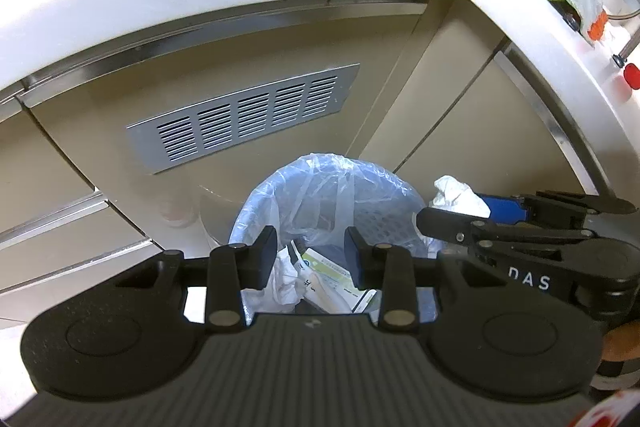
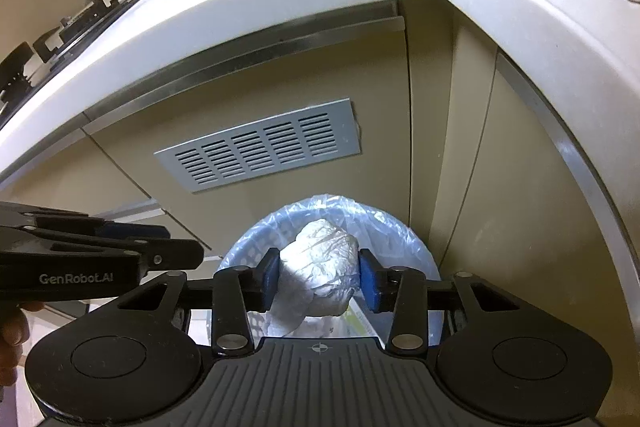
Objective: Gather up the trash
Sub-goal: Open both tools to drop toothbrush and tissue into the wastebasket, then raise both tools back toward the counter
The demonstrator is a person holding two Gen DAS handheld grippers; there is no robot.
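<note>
Crumpled tissue (image 2: 318, 263) between right gripper (image 2: 319, 277) jaws, contact unclear, left gripper (image 1: 311, 257) released, bin (image 1: 256, 195) half-hidden.

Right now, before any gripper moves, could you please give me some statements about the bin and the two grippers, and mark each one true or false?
1. Nothing is between the jaws of the left gripper. True.
2. A crumpled white wad sits between the jaws of the right gripper, above the bin. True.
3. The bin has no liner. False: a clear plastic bag lines it.
4. The bin is empty inside. False: crumpled paper and printed packaging already lie in it.
5. A slotted vent grille is set in the cabinet front behind the bin. True.
</note>
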